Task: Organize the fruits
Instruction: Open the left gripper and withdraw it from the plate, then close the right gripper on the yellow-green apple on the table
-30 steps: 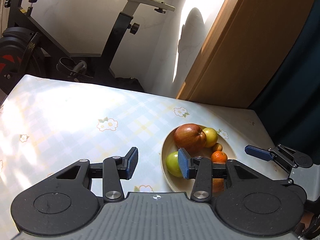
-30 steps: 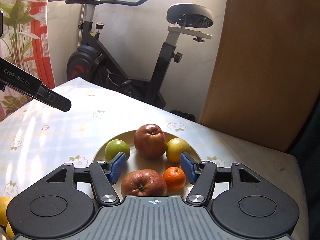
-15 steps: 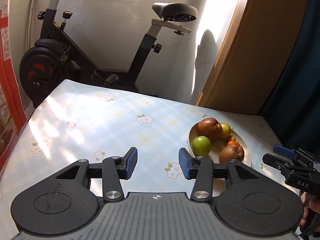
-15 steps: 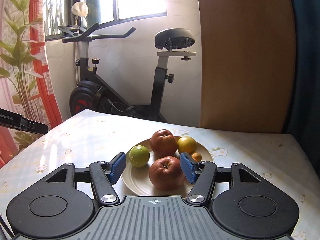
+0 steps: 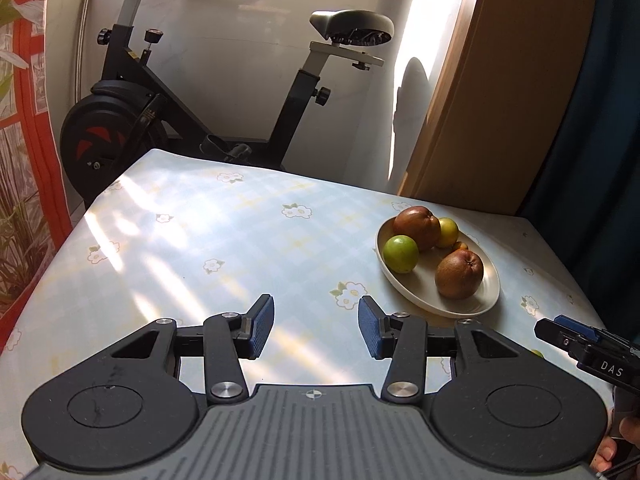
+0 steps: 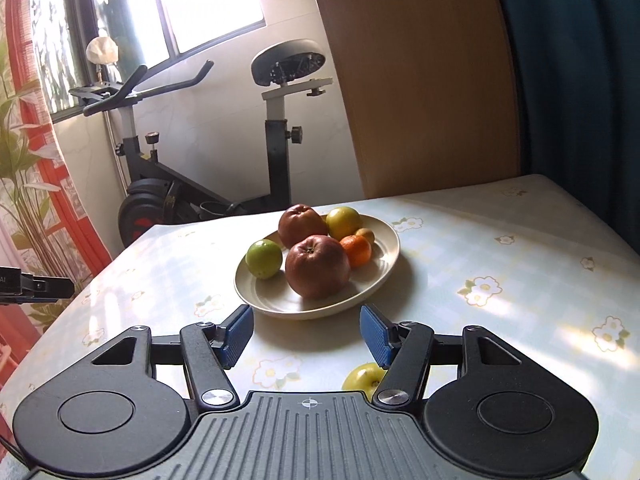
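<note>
A cream plate [image 6: 384, 272] [image 5: 490, 298] on the flowered tablecloth holds two red-brown apples [image 6: 318, 266] [image 5: 459, 274], a green fruit [image 6: 264, 258] [image 5: 401, 254], a yellow fruit [image 6: 343, 222] [image 5: 448, 232] and a small orange [image 6: 356, 250]. A yellow-green fruit [image 6: 362, 378] lies on the cloth under my right gripper. My right gripper [image 6: 307, 334] stands open just short of the plate's near rim, nothing between its blue pads. My left gripper [image 5: 316, 326] is open over bare cloth, left of the plate. The right gripper's tip [image 5: 560, 330] shows at the left wrist view's right edge.
An exercise bike [image 5: 152, 120] [image 6: 208, 184] stands beyond the table's far edge by the white wall. A wooden panel [image 6: 420, 80] and a dark blue curtain [image 6: 580, 80] rise behind the table at the right. A red patterned curtain [image 5: 28, 120] hangs at the left.
Both grippers have drawn back from the plate, which now lies farther off in both views. The right wrist has rolled, tilting its view. A yellow-green fruit has appeared under the right gripper.
</note>
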A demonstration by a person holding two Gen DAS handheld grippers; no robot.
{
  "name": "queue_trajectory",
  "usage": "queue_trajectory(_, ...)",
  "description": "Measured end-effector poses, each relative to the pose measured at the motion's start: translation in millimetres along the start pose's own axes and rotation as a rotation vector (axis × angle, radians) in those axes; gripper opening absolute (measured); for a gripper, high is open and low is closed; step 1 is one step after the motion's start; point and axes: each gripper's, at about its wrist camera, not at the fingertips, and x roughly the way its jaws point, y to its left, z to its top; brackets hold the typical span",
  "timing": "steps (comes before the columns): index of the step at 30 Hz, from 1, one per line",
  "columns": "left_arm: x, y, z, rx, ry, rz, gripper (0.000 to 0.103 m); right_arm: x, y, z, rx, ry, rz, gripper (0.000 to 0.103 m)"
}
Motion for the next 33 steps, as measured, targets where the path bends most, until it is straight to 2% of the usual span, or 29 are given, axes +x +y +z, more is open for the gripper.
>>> queue_trajectory(4,-2.7,-3.0,-9.8,0.012,0.011,-0.001,0.049,-2.7,3.6,-10.7,0.008,0.018,0.019,0.056)
queue_trajectory(10,-10.3,1.4,-20.6,0.006,0.031,0.002,0.049,-7.5,17.8,-16.0,-0.050,0.023,0.034,0.056)
queue_trajectory(14,-15.0,2.6,-24.7,-0.008,0.025,0.013,0.049,-10.2,17.4,-16.4,-0.060,0.021,-0.004,0.056)
queue_trajectory(19,-17.3,-0.4,-27.9,0.000,0.016,0.028,0.049,-5.0,1.5,-17.5,-0.095,0.010,-0.109,0.056)
queue_trajectory(25,-15.5,-3.3,-28.2,-0.005,0.016,0.029,0.049,10.3,-23.5,-23.4,-0.073,0.066,-0.135,0.056)
queue_trajectory(33,-4.7,-19.4,-31.1,0.053,0.066,-0.024,0.049,28.1,-32.4,-25.9,-0.046,0.151,-0.095,0.056)
